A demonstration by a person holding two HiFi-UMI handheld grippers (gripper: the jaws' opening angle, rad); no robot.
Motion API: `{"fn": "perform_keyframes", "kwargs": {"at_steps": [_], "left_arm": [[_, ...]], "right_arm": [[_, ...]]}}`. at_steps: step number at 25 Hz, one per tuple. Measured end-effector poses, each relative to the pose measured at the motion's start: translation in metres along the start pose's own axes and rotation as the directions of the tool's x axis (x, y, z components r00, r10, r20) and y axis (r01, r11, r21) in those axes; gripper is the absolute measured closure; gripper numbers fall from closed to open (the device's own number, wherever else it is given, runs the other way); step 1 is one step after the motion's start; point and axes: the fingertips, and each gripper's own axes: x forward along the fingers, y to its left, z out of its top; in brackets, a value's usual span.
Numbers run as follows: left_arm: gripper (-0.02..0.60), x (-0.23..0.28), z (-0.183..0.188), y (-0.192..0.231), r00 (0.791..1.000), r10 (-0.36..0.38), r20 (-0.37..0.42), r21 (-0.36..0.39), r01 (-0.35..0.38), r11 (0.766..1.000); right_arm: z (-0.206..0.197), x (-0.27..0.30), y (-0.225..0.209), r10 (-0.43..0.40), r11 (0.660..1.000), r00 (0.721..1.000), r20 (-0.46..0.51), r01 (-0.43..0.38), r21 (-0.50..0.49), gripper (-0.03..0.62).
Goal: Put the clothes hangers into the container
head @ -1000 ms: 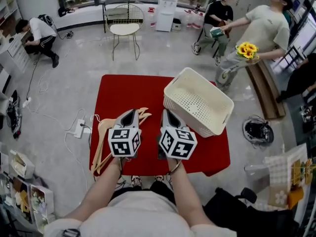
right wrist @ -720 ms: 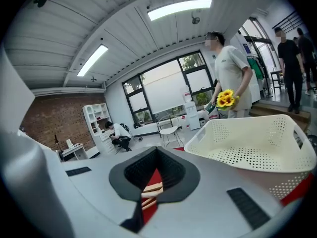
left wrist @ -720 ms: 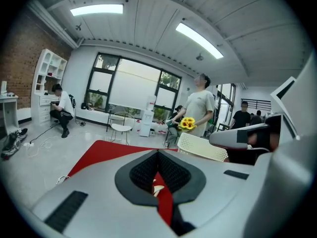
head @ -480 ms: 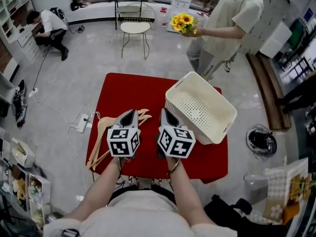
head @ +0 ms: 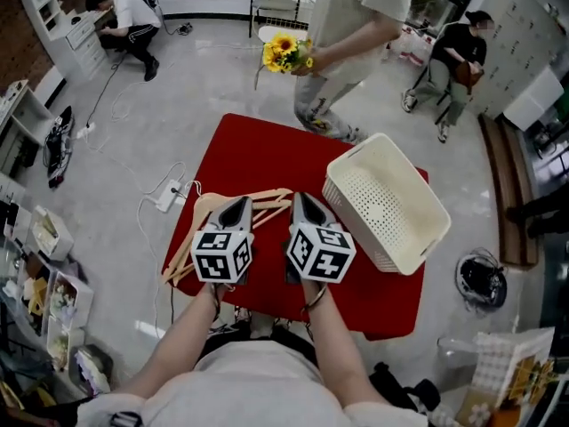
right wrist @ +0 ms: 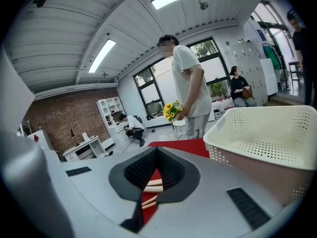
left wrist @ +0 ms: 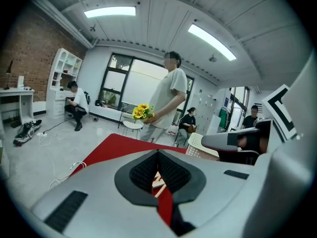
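Several pale wooden clothes hangers (head: 213, 219) lie in a loose pile on the left part of the red table (head: 258, 158), some poking over its left edge. A white perforated basket (head: 387, 203) stands empty on the table's right side. My left gripper (head: 240, 203) hovers over the hangers' right ends, shut and holding nothing. My right gripper (head: 300, 199) is beside it, just left of the basket, also shut and empty. Bits of hanger (left wrist: 158, 181) show under the left gripper (left wrist: 158, 153). Below the right gripper (right wrist: 157, 151) more hanger bars (right wrist: 151, 185) appear, with the basket (right wrist: 267, 138) close on its right.
A person holding sunflowers (head: 284, 53) stands at the table's far edge. A power strip (head: 167, 196) and cables lie on the floor to the left. Another person crouches at white shelves (head: 124, 16), and one sits at the back right (head: 453, 56).
The person with the sunflowers has walked from the right to the table's far edge. My view has swung, and both grippers stay shut over the table near the hangers.
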Motion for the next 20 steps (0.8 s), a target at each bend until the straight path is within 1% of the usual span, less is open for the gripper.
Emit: {"fn": "perform_keyframes", "kwargs": {"at_steps": [4, 6, 9, 12, 16, 20], "left_arm": [[0.577, -0.019, -0.006, 0.027, 0.998, 0.066, 0.007, -0.055, -0.065, 0.996], [0.577, -0.031, -0.014, 0.042, 0.994, 0.109, 0.0, -0.078, -0.109, 0.991], [0.557, -0.049, -0.031, 0.065, 0.987, 0.161, -0.022, -0.114, -0.162, 0.98], [0.5, -0.06, -0.042, 0.088, 0.984, 0.174, -0.047, -0.136, -0.179, 0.975], [0.463, -0.074, -0.056, 0.119, 0.976, 0.201, -0.083, -0.142, -0.211, 0.967], [0.42, -0.083, -0.074, 0.15, 0.971, 0.209, -0.12, -0.145, -0.225, 0.963]], "right_arm": [[-0.009, 0.015, 0.025, 0.073, 0.997, 0.996, -0.042, -0.074, -0.012, 0.579], [-0.018, 0.023, 0.038, 0.107, 0.994, 0.992, -0.069, -0.108, -0.017, 0.579], [-0.035, 0.033, 0.058, 0.15, 0.988, 0.982, -0.112, -0.153, -0.019, 0.579], [-0.046, 0.045, 0.076, 0.169, 0.985, 0.976, -0.138, -0.173, -0.018, 0.579], [-0.064, 0.058, 0.098, 0.196, 0.979, 0.965, -0.176, -0.203, -0.022, 0.579], [-0.086, 0.067, 0.109, 0.198, 0.978, 0.957, -0.21, -0.208, -0.026, 0.579]]}}
